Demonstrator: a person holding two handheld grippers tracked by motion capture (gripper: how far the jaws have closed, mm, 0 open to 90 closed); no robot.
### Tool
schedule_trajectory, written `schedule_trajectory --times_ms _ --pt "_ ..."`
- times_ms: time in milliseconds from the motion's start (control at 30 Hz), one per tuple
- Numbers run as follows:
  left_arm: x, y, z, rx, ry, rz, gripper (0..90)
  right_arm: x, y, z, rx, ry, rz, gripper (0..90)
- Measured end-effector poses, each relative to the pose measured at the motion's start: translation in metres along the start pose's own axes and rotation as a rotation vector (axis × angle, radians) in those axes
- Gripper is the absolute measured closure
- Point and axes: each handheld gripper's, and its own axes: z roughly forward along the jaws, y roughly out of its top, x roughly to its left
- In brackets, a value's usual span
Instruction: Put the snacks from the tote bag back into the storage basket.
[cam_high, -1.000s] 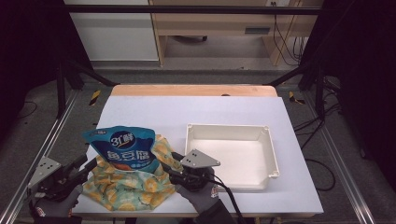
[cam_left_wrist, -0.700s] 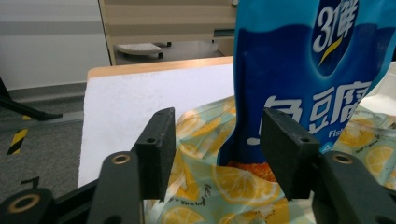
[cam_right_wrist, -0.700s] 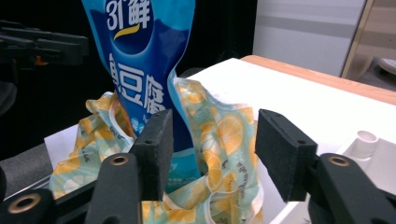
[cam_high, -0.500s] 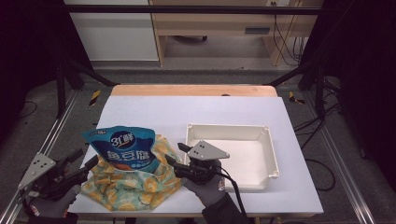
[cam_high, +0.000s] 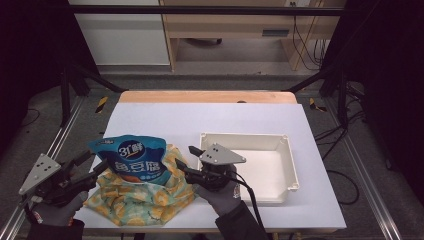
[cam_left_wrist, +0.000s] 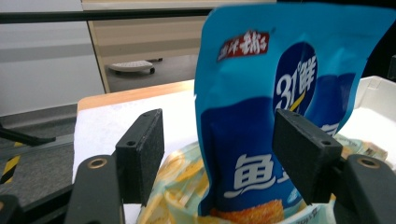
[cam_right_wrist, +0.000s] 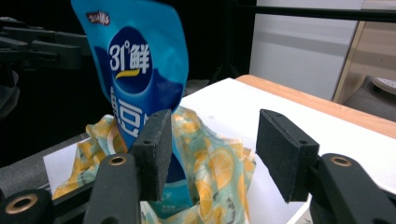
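Both the left gripper (cam_high: 92, 162) and the right gripper (cam_high: 186, 158) stood wide apart and empty, flanking the blue pouch (cam_high: 134, 159) upright in the cloth bag (cam_high: 140, 200), apparently positioned to seize the bag's sides.

**Camera positions**

High view: fixed overhead at the person's side, facing forward and down across the white table (cam_high: 210, 120), set well back. Left gripper view: low, close, looking along its jaws at the blue pouch (cam_left_wrist: 280, 116). Right gripper view: low, close, facing the same pouch from the opposite side. All three share pouch and table.

Left gripper (cam_high: 92, 164), right gripper (cam_high: 187, 159): jaws apart.
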Motion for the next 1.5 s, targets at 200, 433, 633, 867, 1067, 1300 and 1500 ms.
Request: schedule_trajectory --times_ms 200,433,633,867,1067,1300,1500 --pt "0.001 0.008 0.004 -0.008 -0.004 0.002 34.0 -0.002 0.009 0.001 -0.008 0.002 0.002 45.7" --pt "0.004 0.013 0.005 -0.025 -0.001 -0.001 34.3 0.002 0.014 0.006 -0.008 0.021 -0.007 46.5" --pt "0.005 0.019 0.006 -0.042 -0.009 -0.006 36.3 0.007 0.019 0.014 -0.008 0.034 -0.017 47.7" --pt "0.009 0.025 0.007 -0.057 -0.001 -0.004 42.3 0.012 0.024 0.023 -0.011 0.040 -0.023 49.2" --pt "0.007 0.024 0.009 -0.043 0.017 0.016 50.2 0.015 0.027 0.032 -0.013 0.043 -0.019 52.8" --pt "0.010 0.021 0.011 -0.038 0.008 -0.010 58.1 0.014 0.026 0.041 -0.008 0.036 -0.009 58.6" --pt "0.011 0.019 0.015 -0.029 -0.005 -0.018 62.8 0.013 0.025 0.052 0.013 0.034 -0.002 64.1"
